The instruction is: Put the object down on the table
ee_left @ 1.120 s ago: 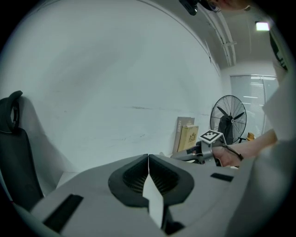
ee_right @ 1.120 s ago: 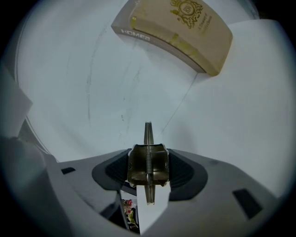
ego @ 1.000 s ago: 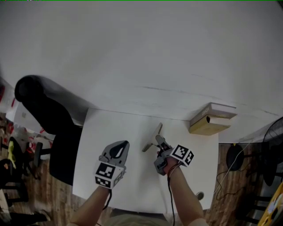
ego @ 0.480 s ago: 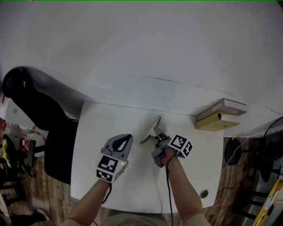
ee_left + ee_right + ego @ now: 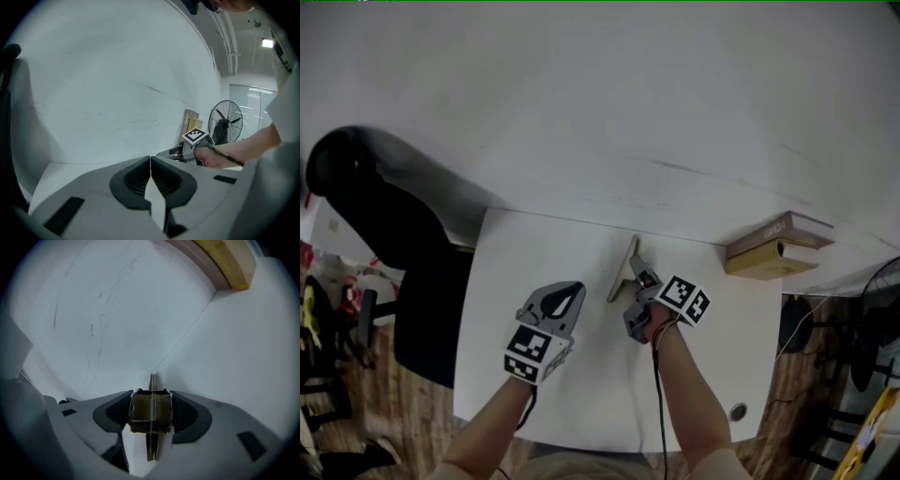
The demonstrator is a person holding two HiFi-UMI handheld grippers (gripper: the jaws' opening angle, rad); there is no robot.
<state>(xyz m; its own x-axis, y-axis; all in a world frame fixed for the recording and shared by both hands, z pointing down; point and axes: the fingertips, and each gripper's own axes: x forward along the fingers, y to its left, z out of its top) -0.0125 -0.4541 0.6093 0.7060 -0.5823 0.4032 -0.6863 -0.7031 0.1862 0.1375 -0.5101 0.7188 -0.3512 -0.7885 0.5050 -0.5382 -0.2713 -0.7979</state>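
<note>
The right gripper (image 5: 151, 400) is clamped on a brass-coloured metal spring clip (image 5: 150, 414), a boxy body with a wire coil down its middle and thin flat blades jutting out. Over the smooth white table (image 5: 534, 253), the clip's far tip points at the wall edge; contact cannot be made out. The left gripper (image 5: 150, 161), jaws together on nothing, sits beside it, with bare tabletop leftward and stacked books (image 5: 778, 246) at the far right corner.

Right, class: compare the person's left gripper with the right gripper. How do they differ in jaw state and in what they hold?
The left gripper has its jaws shut together with nothing between them. The right gripper has its jaws apart, pressing on a brass-coloured spring clip. The right gripper also sits nearer the books than the left gripper does. Both are over the white table, pointing towards the wall.
</note>
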